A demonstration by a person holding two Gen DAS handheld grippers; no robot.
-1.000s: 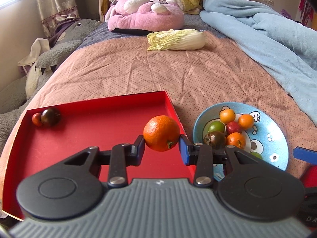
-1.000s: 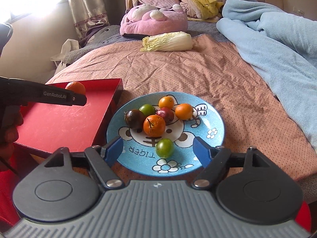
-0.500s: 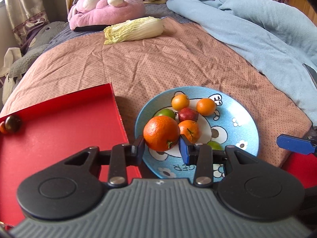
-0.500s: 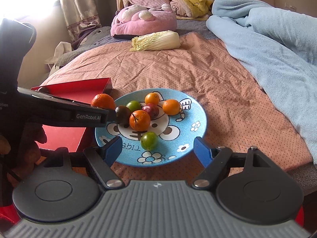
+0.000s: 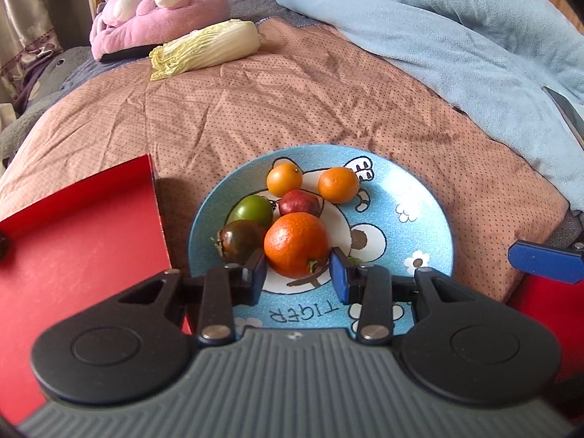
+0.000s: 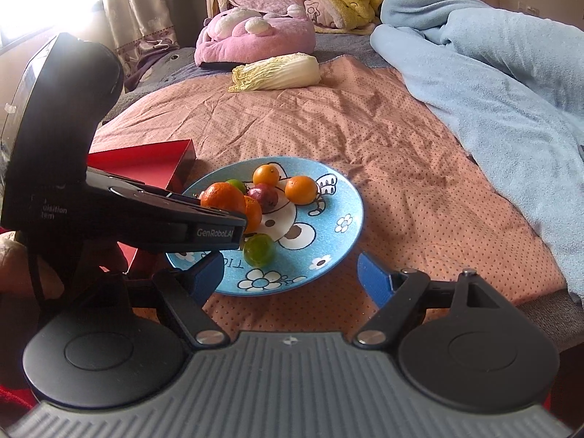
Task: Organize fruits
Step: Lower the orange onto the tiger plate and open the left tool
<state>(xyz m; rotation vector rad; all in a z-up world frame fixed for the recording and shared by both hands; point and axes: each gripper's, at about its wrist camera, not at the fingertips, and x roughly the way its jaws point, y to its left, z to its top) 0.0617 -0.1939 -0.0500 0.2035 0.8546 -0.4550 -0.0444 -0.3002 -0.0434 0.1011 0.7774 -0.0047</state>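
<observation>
My left gripper [image 5: 296,273] is shut on a large orange [image 5: 296,244] and holds it just over the near-left part of the blue cartoon plate [image 5: 430,219]. The plate carries two small oranges [image 5: 284,179], a green tomato [image 5: 253,210], a dark red fruit [image 5: 299,200] and a dark brown tomato [image 5: 239,241]. The red tray [image 5: 80,233] lies to the plate's left. In the right wrist view the held orange [image 6: 222,197] hangs above the plate [image 6: 343,197], hiding fruit behind it. My right gripper [image 6: 292,270] stands open at the plate's near edge, nothing between its fingers.
A napa cabbage [image 5: 208,49] lies farther up the brown bedspread, with a pink plush cushion [image 5: 157,14] behind it. A light blue blanket [image 5: 456,36] is piled along the right. The bed's edge runs close behind the plate's near side.
My left gripper has carried the orange rightward from above the red tray to above the blue plate, sinking a little. The right gripper has stayed almost in place.
</observation>
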